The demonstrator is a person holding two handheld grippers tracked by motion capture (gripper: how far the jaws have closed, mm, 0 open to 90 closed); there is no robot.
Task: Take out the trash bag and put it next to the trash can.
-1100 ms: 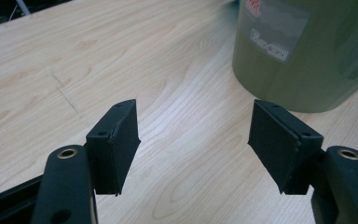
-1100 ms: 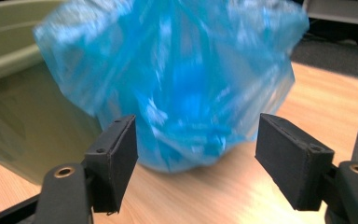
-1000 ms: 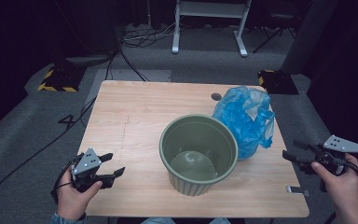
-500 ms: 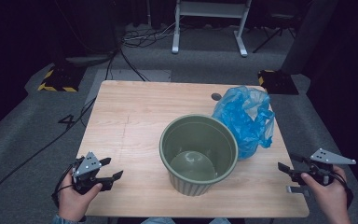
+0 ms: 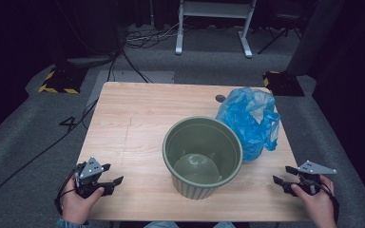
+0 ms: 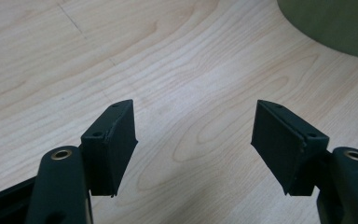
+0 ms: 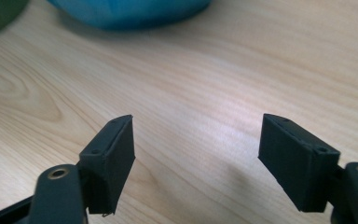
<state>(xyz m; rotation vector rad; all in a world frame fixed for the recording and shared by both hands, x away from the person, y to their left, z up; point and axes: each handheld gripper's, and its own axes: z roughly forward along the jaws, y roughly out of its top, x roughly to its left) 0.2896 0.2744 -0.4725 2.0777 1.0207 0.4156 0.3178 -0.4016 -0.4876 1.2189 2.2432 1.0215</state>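
Both grippers, left (image 5: 110,175) and right (image 5: 282,175), are holding fingers open and empty, flanking the bin (image 5: 203,156). Risk: the bag (image 5: 250,121) behind the bin is likely slippery; a shallow pinch may lose it.

Right gripper (image 5: 284,175) lower, apparently nearer table (image 5: 138,123).

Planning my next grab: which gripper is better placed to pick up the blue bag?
Right. The right gripper sits on the blue bag's side, jaws open, open table between. The left gripper has the green bin in its way.
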